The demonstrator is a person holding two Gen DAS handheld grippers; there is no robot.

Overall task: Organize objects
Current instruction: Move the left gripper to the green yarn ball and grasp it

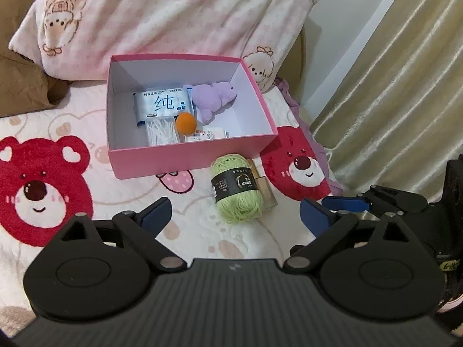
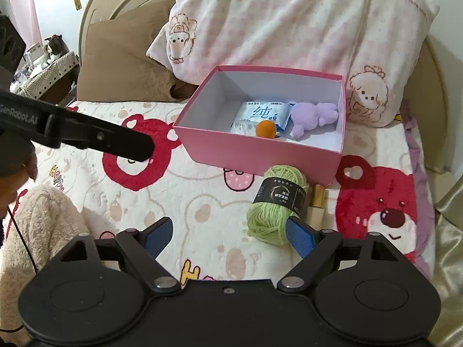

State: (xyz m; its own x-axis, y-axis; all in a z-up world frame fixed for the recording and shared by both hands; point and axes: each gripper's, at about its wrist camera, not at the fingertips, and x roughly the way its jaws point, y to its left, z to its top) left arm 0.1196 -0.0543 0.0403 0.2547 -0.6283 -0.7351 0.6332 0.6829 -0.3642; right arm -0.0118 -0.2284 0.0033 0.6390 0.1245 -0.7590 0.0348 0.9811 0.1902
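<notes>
- Bed blanket (image 1: 72, 133): red bears, "Happy" lettering.
- Pink box (image 1: 185, 160): wipes pack (image 1: 162, 105) marked "纯", orange ball (image 1: 186, 121), purple plush (image 1: 212, 98).
- Green yarn (image 1: 235, 189): outside, just before the box.
- My left tongs (image 1: 234, 211), right tongs (image 2: 228, 231): both released, empty.

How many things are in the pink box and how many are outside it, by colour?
In the pink box:
White and blue wet-wipes pack: 1
White swab box: 1
White packet: 1
Orange ball: 1
Purple plush toy: 1
Outside:
Green yarn: 1
Gold box: 1
Total: 7
</notes>
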